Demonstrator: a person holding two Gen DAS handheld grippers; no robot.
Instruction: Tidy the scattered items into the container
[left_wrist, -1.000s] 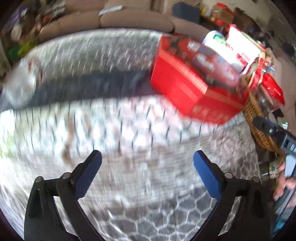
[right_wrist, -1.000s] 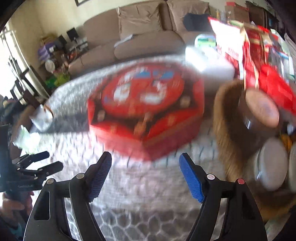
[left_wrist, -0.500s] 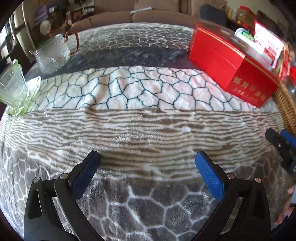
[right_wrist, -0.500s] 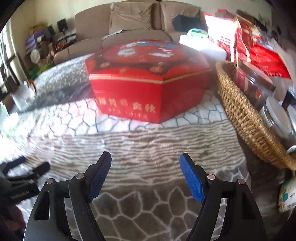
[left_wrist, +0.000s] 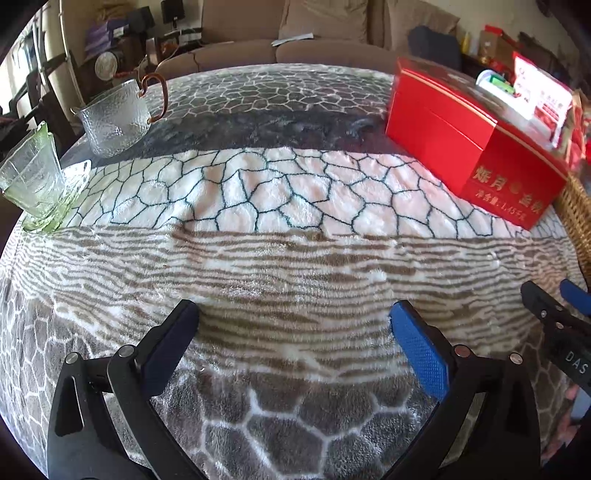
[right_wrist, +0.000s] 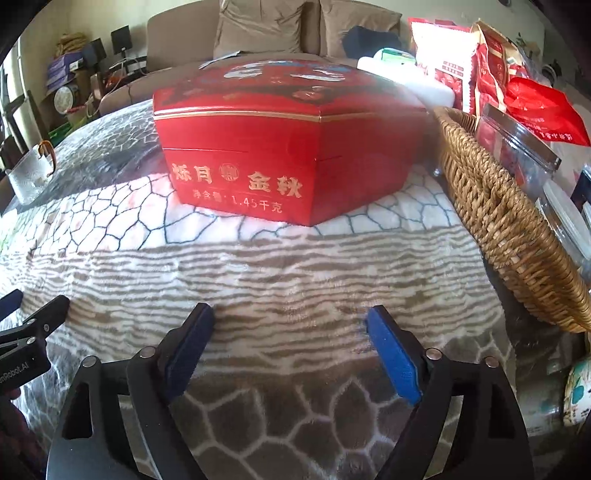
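Two handheld grippers hang over a patterned fleece blanket. The left gripper is spread wide with nothing between its blue pads. The right gripper has just been opening and is wide and empty too. A red hexagonal gift box sits at twelve o'clock of the right gripper, and a wicker basket holding jars sits at two o'clock. A glass teapot and a green glass cup stand at ten o'clock of the left gripper.

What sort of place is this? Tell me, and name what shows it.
Most likely a home living room. A beige sofa with cushions stands behind a table covered by a fuzzy patterned blanket, and household things sit on it: a red gift box, a wicker basket and a glass pitcher.
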